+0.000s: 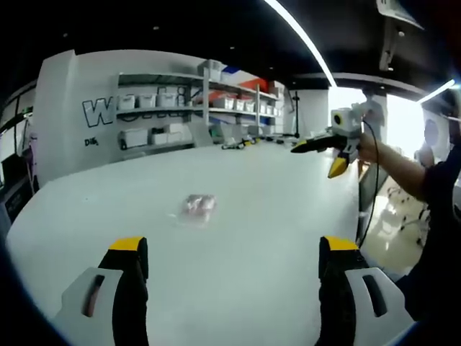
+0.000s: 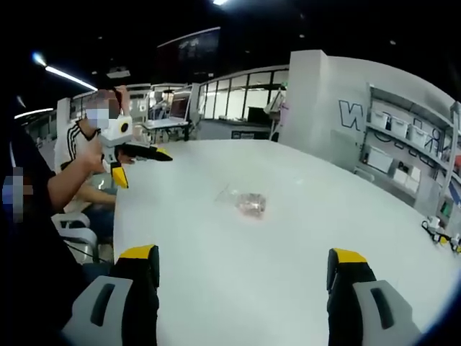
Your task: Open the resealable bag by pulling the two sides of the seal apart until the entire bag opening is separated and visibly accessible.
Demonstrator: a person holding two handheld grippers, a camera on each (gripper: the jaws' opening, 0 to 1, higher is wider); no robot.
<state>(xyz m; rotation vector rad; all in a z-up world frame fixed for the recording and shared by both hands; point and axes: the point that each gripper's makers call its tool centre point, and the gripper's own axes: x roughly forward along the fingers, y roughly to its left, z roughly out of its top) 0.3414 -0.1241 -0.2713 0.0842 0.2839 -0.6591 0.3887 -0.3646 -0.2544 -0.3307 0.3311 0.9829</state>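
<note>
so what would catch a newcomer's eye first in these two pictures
A small clear resealable bag lies alone in the middle of a big white table, untouched. Both grippers are held up in the air with their jaws wide apart, the right gripper off the table's edge and the left gripper likewise.

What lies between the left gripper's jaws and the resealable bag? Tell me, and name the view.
Nothing: in the left gripper view, only bare white table stretches from the open left gripper to the resealable bag, which lies flat and untouched.
</note>
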